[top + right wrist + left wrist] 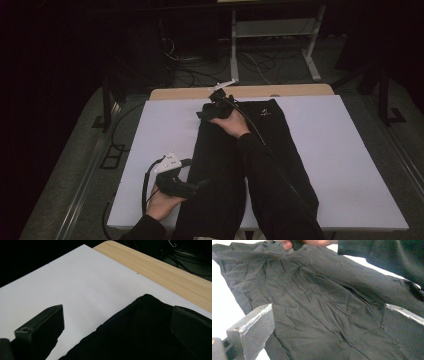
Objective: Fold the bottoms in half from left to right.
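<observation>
A black garment [282, 137] with a small white logo lies lengthwise on the white sheet [350, 165], from the far edge to the near edge. My left gripper [201, 184] is at the garment's near left side, pointing at it. Its jaws stand wide apart over the wrinkled black cloth [312, 297], so the left gripper [327, 312] is open. My right gripper [210, 111] is at the garment's far left corner [150, 330]. The right gripper [117, 311] is open, one jaw over the white sheet [75, 282] and the other over the cloth. A dark sleeve [270, 185] covers the garment's middle.
A strip of wooden tabletop [185, 93] shows beyond the sheet's far edge. Behind it stand a white desk frame [234, 45] and floor cables [190, 75]. Bare white sheet lies on both sides of the garment. The surroundings are dark.
</observation>
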Demonstrator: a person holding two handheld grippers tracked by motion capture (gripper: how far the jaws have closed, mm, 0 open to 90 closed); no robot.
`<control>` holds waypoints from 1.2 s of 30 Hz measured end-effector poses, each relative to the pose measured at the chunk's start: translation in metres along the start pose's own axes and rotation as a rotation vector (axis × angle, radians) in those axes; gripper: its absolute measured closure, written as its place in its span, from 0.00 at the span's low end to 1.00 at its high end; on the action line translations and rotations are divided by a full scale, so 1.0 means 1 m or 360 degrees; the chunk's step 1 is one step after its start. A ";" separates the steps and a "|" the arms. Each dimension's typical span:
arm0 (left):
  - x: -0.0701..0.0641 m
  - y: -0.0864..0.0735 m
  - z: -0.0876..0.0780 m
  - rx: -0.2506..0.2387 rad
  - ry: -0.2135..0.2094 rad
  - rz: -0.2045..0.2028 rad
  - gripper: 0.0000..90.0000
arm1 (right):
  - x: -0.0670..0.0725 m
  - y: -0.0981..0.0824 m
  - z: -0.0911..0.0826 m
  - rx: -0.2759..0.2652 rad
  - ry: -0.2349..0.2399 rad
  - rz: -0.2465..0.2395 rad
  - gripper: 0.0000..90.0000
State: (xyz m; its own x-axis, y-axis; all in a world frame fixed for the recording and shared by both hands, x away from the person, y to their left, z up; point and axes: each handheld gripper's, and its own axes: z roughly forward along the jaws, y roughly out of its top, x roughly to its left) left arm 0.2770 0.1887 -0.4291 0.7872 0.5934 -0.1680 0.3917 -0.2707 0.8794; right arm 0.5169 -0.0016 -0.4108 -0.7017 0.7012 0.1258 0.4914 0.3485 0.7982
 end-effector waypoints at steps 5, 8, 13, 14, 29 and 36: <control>0.000 0.000 0.000 0.0005 -0.0011 0.0002 0.00 | 0.004 -0.005 0.011 0.0002 -0.0038 -0.0016 0.00; -0.001 0.000 0.000 0.0003 -0.0011 0.0002 0.00 | 0.005 -0.007 0.016 -0.0013 -0.0044 0.0001 0.00; 0.000 0.000 0.000 0.0001 -0.0014 0.0000 0.00 | 0.006 -0.010 0.024 -0.0029 -0.0034 0.0044 0.05; -0.001 0.000 0.000 0.0001 -0.0015 0.0001 0.00 | 0.006 -0.011 0.026 -0.0029 -0.0032 0.0054 0.06; 0.000 0.000 0.000 0.0003 -0.0014 0.0002 0.00 | 0.008 -0.012 0.044 0.0032 -0.0087 0.0083 0.29; 0.000 0.000 -0.001 0.0004 -0.0012 0.0001 0.00 | 0.009 -0.010 0.051 0.0082 -0.0104 0.0079 0.42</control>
State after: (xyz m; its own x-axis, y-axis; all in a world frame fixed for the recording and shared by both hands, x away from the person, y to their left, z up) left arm 0.2769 0.1894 -0.4291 0.7909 0.5876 -0.1708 0.3924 -0.2728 0.8784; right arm 0.5324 0.0330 -0.4478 -0.6417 0.7568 0.1242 0.5515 0.3428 0.7605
